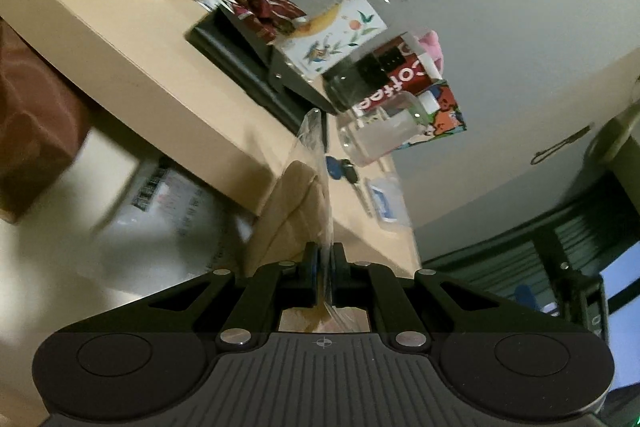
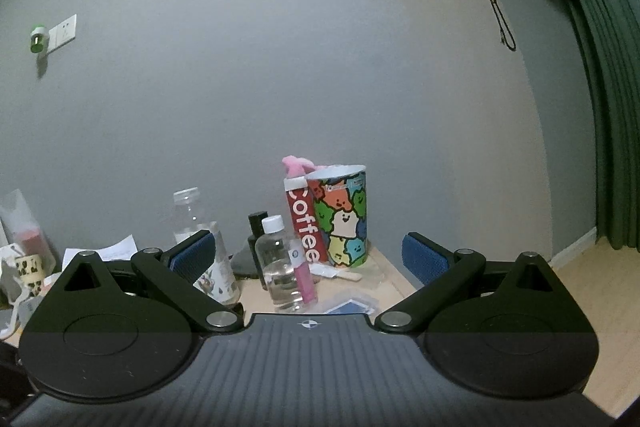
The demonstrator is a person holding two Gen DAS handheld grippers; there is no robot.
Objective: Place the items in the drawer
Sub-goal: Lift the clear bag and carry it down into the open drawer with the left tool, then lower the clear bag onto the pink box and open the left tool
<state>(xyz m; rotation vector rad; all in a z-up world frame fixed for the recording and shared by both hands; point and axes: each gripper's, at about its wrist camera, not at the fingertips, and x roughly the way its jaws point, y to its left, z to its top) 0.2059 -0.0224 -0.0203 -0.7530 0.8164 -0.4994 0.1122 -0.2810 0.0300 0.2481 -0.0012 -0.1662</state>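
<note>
A clear plastic bag (image 1: pixel 316 163) is pinched flat by the left gripper (image 1: pixel 325 259). The right gripper (image 2: pixel 310 255) is held wide open and empty before the clear bottle (image 2: pixel 280 267) near the desk (image 2: pixel 384 267) edge.

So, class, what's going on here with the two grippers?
The left gripper is shut on a clear plastic bag, held beside the desk. The right gripper is open and empty, facing the desk clutter: a clear bottle, a Coffee box and a cartoon cup. No drawer shows in either view.
</note>
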